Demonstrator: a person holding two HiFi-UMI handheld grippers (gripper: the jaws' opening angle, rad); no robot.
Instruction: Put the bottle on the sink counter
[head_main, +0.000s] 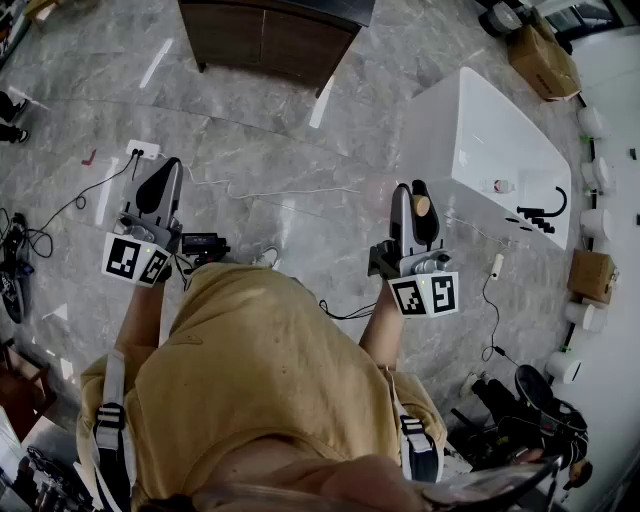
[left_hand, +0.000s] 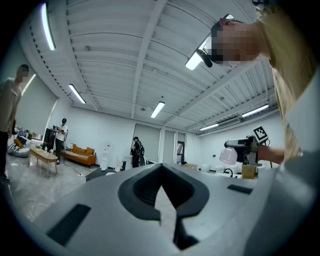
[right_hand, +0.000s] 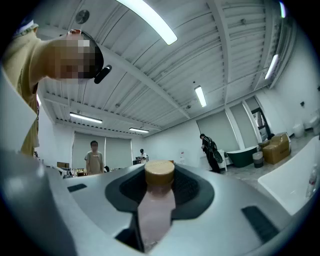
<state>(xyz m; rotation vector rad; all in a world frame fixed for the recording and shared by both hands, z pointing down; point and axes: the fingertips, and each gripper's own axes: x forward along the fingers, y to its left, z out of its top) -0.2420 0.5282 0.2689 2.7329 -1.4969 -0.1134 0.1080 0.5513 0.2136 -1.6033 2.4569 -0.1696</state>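
Bottle (right_hand: 159, 176): pinkish, tan cap, clamped between the right gripper (head_main: 414, 192) jaws, above the floor.
Left gripper (head_main: 161, 178): jaws together, nothing between.
Sink counter (head_main: 470, 120): white (black faucet), apart from bottle.

A large open hall, like a bathroom showroom: grey marble floor (head_main: 280, 110), ribbed white ceiling (left_hand: 125, 50) with strip lights (left_hand: 157, 109). A freestanding white sink desk (head_main: 480, 130) carries a black tap (head_main: 545, 213). Cardboard boxes (head_main: 545, 60) sit near it, loose cables (head_main: 270, 190) run beside it, and an orange sofa (left_hand: 80, 156) stands well apart.

Head view steeply down; others forward.
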